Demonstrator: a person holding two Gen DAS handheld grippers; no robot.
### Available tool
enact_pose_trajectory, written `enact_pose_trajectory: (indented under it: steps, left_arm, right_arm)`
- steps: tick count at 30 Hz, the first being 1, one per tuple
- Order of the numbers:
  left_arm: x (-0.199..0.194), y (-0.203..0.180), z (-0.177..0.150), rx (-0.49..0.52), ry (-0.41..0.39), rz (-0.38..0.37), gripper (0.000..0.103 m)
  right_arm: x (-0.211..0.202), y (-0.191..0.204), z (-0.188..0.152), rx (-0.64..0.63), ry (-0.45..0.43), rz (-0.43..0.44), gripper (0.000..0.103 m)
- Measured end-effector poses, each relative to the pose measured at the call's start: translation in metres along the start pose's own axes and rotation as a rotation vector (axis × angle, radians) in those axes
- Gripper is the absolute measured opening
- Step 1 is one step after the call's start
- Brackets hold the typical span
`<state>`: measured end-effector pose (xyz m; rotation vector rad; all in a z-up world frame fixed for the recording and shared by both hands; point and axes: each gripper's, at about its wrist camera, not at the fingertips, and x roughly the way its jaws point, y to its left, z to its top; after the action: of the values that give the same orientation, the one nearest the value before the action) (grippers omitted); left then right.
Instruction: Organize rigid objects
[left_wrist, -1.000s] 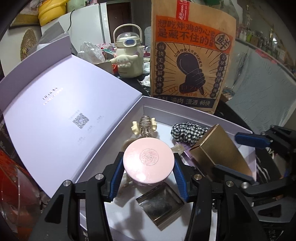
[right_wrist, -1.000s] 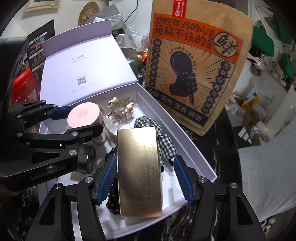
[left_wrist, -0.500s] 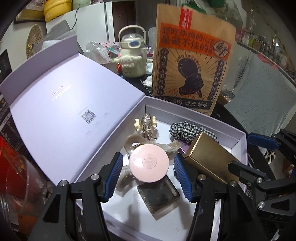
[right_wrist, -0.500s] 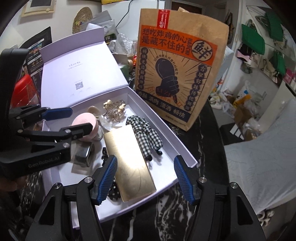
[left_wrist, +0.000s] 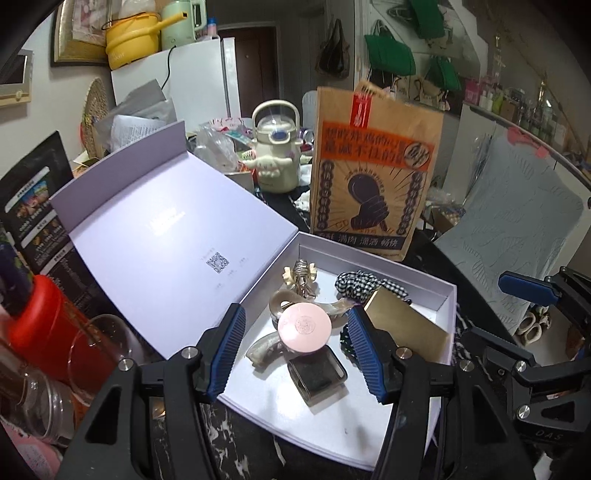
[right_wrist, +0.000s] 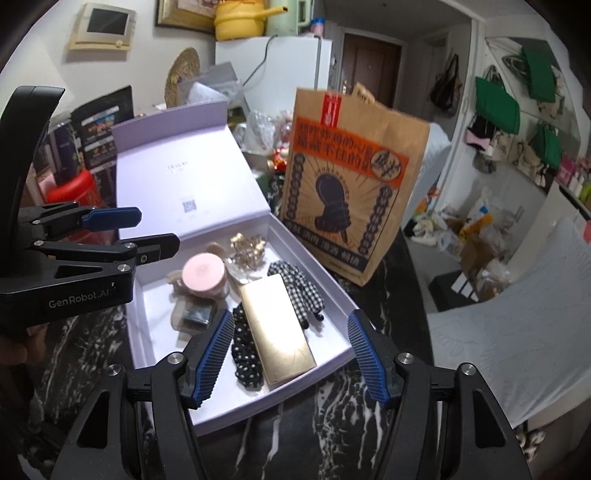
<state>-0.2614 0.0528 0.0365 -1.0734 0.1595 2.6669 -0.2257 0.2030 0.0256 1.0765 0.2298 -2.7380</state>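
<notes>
Dark marble table (right_wrist: 325, 417), lilac box (right_wrist: 332, 295) full; left gripper (left_wrist: 295, 349) released, right gripper (right_wrist: 288, 356) empty, jaws opening. Risk: gold case (right_wrist: 275, 330) overhangs scrunchies, could slide.

A white refrigerator (right_wrist: 273, 70) stands against the pale back wall, a yellow enamel pot (right_wrist: 240, 18) perched on top. Beside it, a dark brown door (right_wrist: 371, 70). Green fabric bags (right_wrist: 496, 105) hang along the right wall. A round woven mat (right_wrist: 183, 75) leans at the left. Black marble-veined tabletop (right_wrist: 314, 413) up front, dim indoor light.
</notes>
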Motion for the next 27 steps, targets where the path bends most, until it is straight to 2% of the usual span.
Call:
enact_pose_trajectory:
  steps: [3, 4, 5, 7, 8, 15, 21, 27]
  left_arm:
    - [-0.017, 0.001, -0.002, -0.016, -0.018, -0.019, 0.058]
    - [-0.021, 0.001, -0.003, -0.015, -0.02, -0.017, 0.062]
    - [-0.027, 0.001, -0.005, -0.014, -0.026, -0.012, 0.067]
    - [-0.035, 0.001, -0.007, -0.015, -0.04, -0.01, 0.092]
    - [-0.042, 0.001, -0.009, -0.021, -0.053, -0.013, 0.094]
    - [-0.078, -0.002, -0.025, -0.029, -0.085, -0.002, 0.095]
    - [-0.105, -0.003, -0.041, -0.027, -0.116, 0.058, 0.095]
    - [-0.122, -0.002, -0.061, -0.04, -0.121, 0.068, 0.095]
  right_arm:
    - [-0.015, 0.003, -0.001, -0.008, -0.028, -0.006, 0.07]
    - [-0.02, 0.004, -0.002, -0.01, -0.037, -0.008, 0.07]
    - [-0.025, 0.005, -0.003, -0.011, -0.045, -0.011, 0.071]
    - [-0.033, 0.008, -0.006, -0.01, -0.06, -0.011, 0.073]
    - [-0.039, 0.009, -0.007, -0.009, -0.068, -0.007, 0.074]
    - [-0.075, 0.016, -0.02, -0.007, -0.127, -0.012, 0.084]
    - [-0.107, 0.021, -0.03, 0.017, -0.184, -0.02, 0.088]
    - [-0.127, 0.027, -0.044, 0.034, -0.204, -0.026, 0.089]
